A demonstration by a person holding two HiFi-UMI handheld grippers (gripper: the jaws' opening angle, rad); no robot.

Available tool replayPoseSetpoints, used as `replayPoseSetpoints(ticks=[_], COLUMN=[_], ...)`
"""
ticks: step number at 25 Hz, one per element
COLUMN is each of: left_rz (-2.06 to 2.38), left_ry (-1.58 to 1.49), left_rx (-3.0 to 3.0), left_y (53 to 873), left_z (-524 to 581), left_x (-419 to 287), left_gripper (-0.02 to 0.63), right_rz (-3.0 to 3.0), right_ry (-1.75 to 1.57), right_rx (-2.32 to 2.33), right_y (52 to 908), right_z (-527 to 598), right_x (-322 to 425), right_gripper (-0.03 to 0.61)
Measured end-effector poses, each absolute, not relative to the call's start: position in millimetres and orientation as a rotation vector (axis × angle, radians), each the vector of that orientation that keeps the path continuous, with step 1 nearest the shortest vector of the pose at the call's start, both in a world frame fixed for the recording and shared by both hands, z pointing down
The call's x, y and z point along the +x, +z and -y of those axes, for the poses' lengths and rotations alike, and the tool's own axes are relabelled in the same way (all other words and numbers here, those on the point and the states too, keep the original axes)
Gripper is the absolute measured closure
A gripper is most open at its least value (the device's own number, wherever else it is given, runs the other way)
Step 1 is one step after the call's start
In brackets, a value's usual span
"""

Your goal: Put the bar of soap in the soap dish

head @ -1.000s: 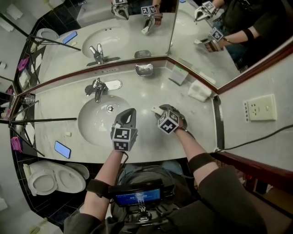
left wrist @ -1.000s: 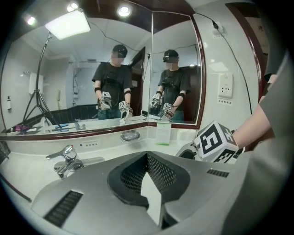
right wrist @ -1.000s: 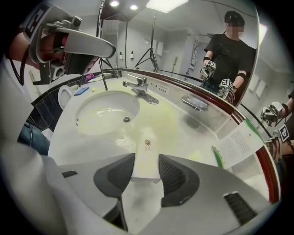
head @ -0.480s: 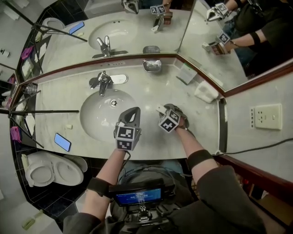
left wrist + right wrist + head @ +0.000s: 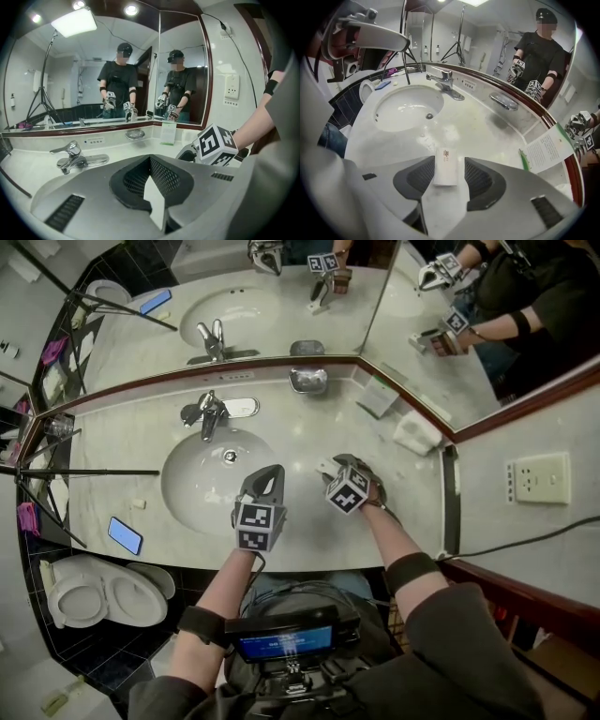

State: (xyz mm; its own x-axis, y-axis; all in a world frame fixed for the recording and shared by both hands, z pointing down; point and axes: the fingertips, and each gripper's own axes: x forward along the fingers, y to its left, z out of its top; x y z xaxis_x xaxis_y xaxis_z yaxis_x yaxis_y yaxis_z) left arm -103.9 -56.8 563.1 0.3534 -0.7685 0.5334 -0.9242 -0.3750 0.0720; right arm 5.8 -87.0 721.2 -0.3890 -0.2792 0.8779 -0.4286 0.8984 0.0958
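Basin on the left of the counter, soap beside it on the right

The basin (image 5: 202,488) sits in the counter (image 5: 394,498), with the faucet (image 5: 208,414) behind it at the mirror (image 5: 281,296). Right of the faucet, at the counter's back edge, stands the soap dish (image 5: 307,381). Further right come a card (image 5: 377,396) and then a folded cloth (image 5: 412,433). The bar of soap (image 5: 446,168) lies flat on the counter just right of the basin, well in front of the dish, between the jaws of the right gripper (image 5: 449,158), which have just been opening. The left gripper (image 5: 269,474) is over the basin's front right rim. A phone (image 5: 125,535) lies front left, a toilet (image 5: 103,594) below it, and a wall socket (image 5: 536,478) is far right.
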Motion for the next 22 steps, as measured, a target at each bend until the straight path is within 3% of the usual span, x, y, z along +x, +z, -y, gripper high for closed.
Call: replayPoseSetpoints(ticks=[4,7,11,22], left_rz=[1.487,1.493,1.499,1.492], left_ry=[0.584,0.576,0.563,0.532], left_rx=[2.264,2.273,2.292,2.349], left_y=[561.2,556.2,547.3,525.3], left_z=[56.8,57.5,58.3,53.3], left_x=[-102.0,-101.5,-98.5,-89.7], left_gripper=[0.614,0.614,0.614,0.614], right_rz=[2.065,2.135,2.251,2.538], right_ry=[0.172,0.178,0.232,0.468], right_rx=[0.555,0.613,0.756,1.104], right_y=[688.1,654.3,601.2,501.6], right_z=[93.8,101.0,113.5,118.2], right_x=[3.9,3.2,9.0,52.0], right_gripper=[0.353,0.458,0.55,0.561])
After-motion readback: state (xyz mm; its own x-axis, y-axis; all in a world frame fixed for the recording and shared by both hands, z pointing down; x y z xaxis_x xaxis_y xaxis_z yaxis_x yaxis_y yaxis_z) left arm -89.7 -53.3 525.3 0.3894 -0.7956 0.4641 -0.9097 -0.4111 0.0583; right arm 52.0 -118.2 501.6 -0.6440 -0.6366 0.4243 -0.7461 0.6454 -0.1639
